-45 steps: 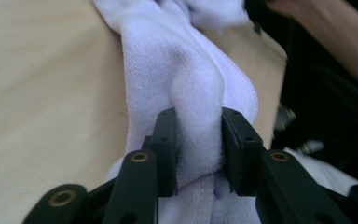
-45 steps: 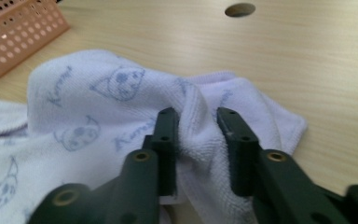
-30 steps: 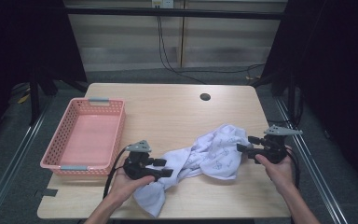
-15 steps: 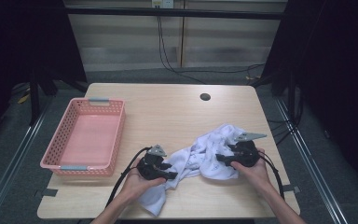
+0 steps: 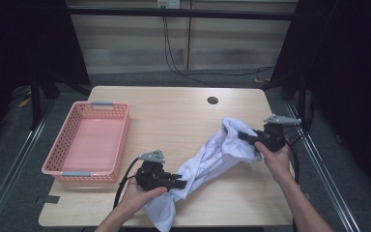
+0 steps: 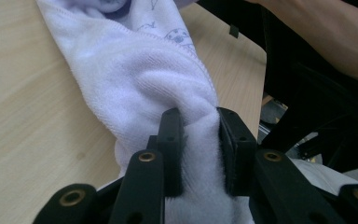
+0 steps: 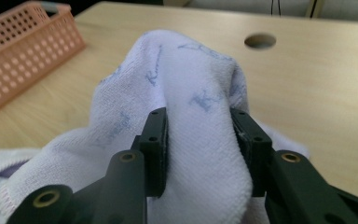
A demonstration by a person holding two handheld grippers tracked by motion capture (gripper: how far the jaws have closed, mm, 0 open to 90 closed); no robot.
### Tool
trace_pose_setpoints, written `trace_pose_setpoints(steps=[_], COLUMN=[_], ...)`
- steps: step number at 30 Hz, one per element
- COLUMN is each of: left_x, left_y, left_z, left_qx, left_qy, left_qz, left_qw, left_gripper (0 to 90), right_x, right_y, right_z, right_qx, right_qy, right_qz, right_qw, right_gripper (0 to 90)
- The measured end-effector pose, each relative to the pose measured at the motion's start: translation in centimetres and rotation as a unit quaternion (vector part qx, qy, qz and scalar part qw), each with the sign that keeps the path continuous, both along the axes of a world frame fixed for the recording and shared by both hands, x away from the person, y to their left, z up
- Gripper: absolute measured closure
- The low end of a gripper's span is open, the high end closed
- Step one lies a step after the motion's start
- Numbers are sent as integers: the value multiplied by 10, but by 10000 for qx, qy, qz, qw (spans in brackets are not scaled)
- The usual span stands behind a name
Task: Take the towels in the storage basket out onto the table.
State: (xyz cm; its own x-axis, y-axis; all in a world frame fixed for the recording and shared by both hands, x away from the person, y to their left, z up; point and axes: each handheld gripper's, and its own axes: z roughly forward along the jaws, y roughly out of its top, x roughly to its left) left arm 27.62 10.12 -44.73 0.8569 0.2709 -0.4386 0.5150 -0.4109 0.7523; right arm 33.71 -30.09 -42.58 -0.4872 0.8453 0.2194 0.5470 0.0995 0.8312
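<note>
On the table (image 5: 174,116), both tools pinch the white towel (image 5: 217,154) between them.

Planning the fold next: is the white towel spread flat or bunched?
Bunched. The white towel lies twisted in a rope-like diagonal, gathered between the left tool and right tool.

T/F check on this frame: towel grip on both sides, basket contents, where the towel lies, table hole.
1. Both grippers pinch the white towel: left gripper, right gripper. True; their jaws have just been closing on it.
2. The pink basket holds a folded cloth. False: nothing lies in it.
3. The towel stretches between the two grippers over the table. True.
4. The towel lies partly inside the basket. False: it is apart from it, to its right.
5. The round hole is covered by the towel. False: it is uncovered.
</note>
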Motion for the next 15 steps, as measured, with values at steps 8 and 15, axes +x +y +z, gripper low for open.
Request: trace_pose_setpoints(steps=[8, 15], left_x=[-8, 24], left_y=[25, 31], left_z=[22, -5], left_qx=[-344, -145], left_qy=[-100, 73], left_qz=[297, 900], left_qw=[9989, 9958], left_gripper=[722, 448], right_x=[51, 79], right_y=[5, 4], right_z=[44, 19], right_qx=[-165, -362], right_qy=[-402, -46], right_qz=[-258, -577], right_qw=[9987, 9977], right_gripper=[671, 359])
